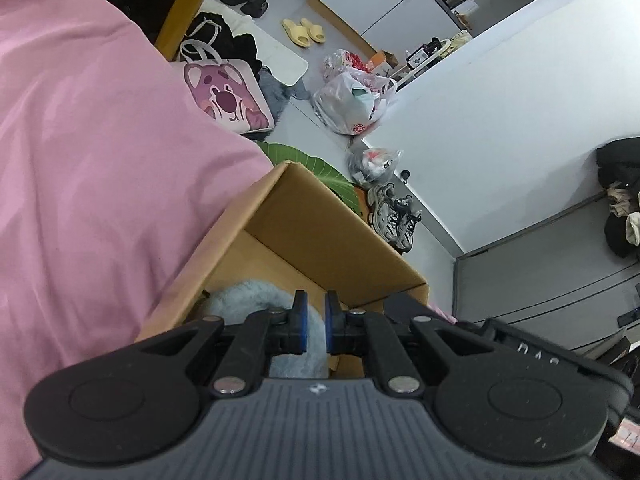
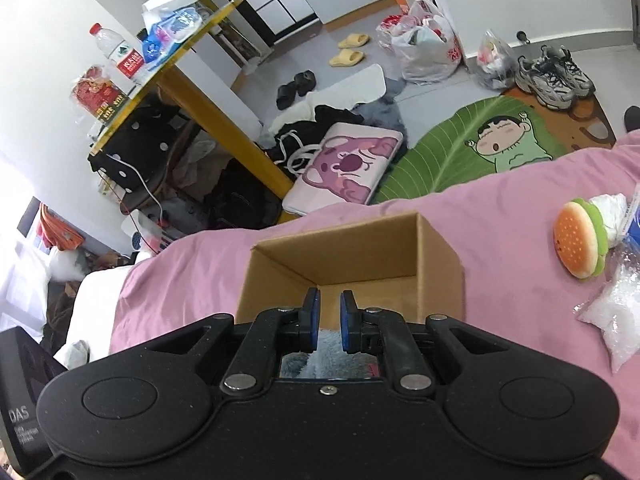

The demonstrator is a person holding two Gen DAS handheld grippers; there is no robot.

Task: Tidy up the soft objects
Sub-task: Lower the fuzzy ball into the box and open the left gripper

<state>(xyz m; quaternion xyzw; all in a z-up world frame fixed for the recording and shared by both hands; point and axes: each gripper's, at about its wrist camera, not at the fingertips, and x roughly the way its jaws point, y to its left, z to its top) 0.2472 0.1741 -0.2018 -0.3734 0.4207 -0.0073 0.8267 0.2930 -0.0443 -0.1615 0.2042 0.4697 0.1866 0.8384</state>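
Observation:
An open cardboard box [image 1: 320, 232] [image 2: 352, 252] sits on the pink bedcover [image 1: 100, 160] [image 2: 520, 300]. A fluffy light-blue soft item [image 1: 248, 296] [image 2: 330, 340] lies inside its near end. My left gripper [image 1: 316, 298] hangs over the box with only a narrow gap between its blue pads, and the blue fluff fills that gap. My right gripper [image 2: 329, 296] is over the same box, likewise nearly closed, with fluff in the lower part of its gap. A burger-shaped plush [image 2: 578, 242] lies on the bed to the right of the box.
Clear plastic bags [image 2: 612, 320] lie by the burger plush. Past the bed edge the floor holds a pink bear bag [image 2: 344, 168], a green leaf rug [image 2: 460, 152], shoes [image 2: 552, 76], slippers, filled bags and dark clothes. A yellow-edged table [image 2: 168, 52] carries a bottle.

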